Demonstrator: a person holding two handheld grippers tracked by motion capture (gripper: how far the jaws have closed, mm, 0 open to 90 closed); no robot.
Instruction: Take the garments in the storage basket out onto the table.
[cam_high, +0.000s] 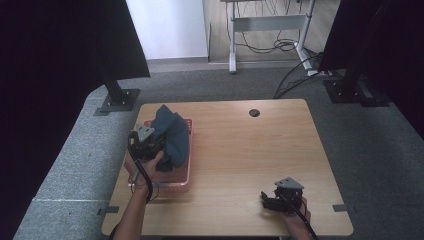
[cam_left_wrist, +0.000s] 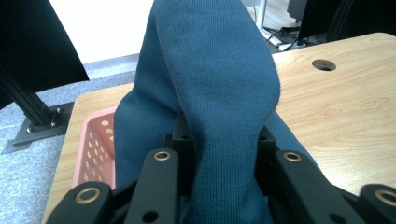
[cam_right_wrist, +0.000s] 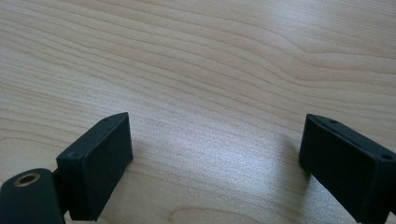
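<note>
A: How much room is there on the table (cam_high: 235, 145)?

B: Bare wood across the middle and right of the frame. The pink basket (cam_high: 186, 176) sits by the left edge.

A: What's in it?

B: A dark blue cloth (cam_high: 172, 135), bunched, rising above the rim. The left gripper (cam_high: 147, 145) is clamped on it.

A: The right gripper (cam_high: 272, 200)?

B: Lower right, near the front edge, jaws apart over bare wood.

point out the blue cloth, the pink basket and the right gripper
blue cloth (cam_left_wrist: 210, 70), left gripper view, middle of the raised fold
pink basket (cam_high: 165, 186), high view, near rim
right gripper (cam_right_wrist: 215, 158), right gripper view, midway between its open jaws
</note>
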